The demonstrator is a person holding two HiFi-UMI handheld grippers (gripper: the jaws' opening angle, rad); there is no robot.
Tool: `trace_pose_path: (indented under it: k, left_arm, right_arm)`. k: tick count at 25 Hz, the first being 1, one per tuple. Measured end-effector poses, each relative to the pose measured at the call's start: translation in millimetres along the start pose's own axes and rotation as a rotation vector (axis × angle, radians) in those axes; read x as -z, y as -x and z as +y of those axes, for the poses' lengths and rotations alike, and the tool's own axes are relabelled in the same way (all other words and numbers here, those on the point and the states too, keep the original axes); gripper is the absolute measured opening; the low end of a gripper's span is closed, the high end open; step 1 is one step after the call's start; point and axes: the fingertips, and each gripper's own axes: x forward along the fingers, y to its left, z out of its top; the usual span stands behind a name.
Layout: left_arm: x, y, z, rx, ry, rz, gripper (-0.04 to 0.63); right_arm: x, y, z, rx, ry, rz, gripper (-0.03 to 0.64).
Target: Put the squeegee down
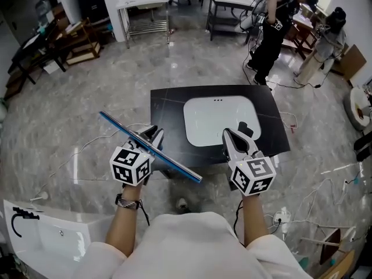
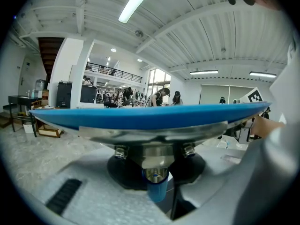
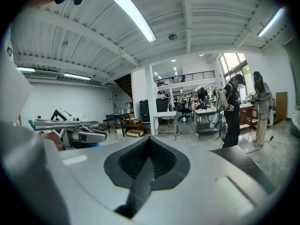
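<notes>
The squeegee (image 1: 152,148) is a long bar with a blue rubber blade and a metal channel. It slants from upper left to lower right just off the front left corner of the black table (image 1: 168,100). My left gripper (image 1: 152,136) is shut on its handle. In the left gripper view the squeegee's blade (image 2: 150,116) runs level across the picture, and its blue handle stub sits clamped in my left gripper (image 2: 157,175). My right gripper (image 1: 237,137) hovers over the table's front right part, shut, holding nothing. In the right gripper view the right gripper (image 3: 147,162) has its pads pressed together, and the squeegee (image 3: 65,123) shows at the left.
A white basin (image 1: 193,114) is set into the black table. A white sink unit (image 1: 52,234) lies on the marble floor at the lower left. Cables (image 1: 325,173) trail over the floor on the right. Two people (image 1: 273,28) stand by metal tables (image 1: 142,4) at the back.
</notes>
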Motion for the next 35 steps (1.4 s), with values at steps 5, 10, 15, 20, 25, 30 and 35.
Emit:
trace_pose_path:
  k: [5,10,15,20,25,30,35]
  left_arm:
    - [2.7,-27.1,14.1,0.001,0.028,0.014,0.087]
    - [3.8,-61.5,37.5,-0.026,0.048,0.031,0.087]
    - [-1.6,-110.1,68.1,-0.058,0.07,0.057,0.087]
    - [1.4,-159.0,86.6,-0.068,0.109,0.095,0.087]
    - [12.6,-196.6,107.8,-0.08,0.147,0.133,0.087]
    - [32.3,-219.5,128.4,-0.097,0.185,0.184,0.087]
    - [55.8,-240.7,152.7,-0.114,0.226,0.234,0.087]
  right_arm:
    - [3.3,-22.3,-15.9,-0.004,0.001,0.017,0.008]
    - [4.7,-59.3,-45.5,-0.011,-0.005,0.024,0.008]
    - [-1.7,-104.4,-77.6,-0.03,-0.015,0.031,0.008]
    - [0.3,-141.6,-109.1,-0.037,-0.031,0.063,0.008]
    - [6.8,-174.0,-133.7,-0.042,-0.039,0.096,0.008]
    - [17.7,-197.4,-149.2,-0.035,-0.052,0.132,0.008]
    - [27.9,-219.1,-159.9,-0.022,-0.06,0.165,0.008]
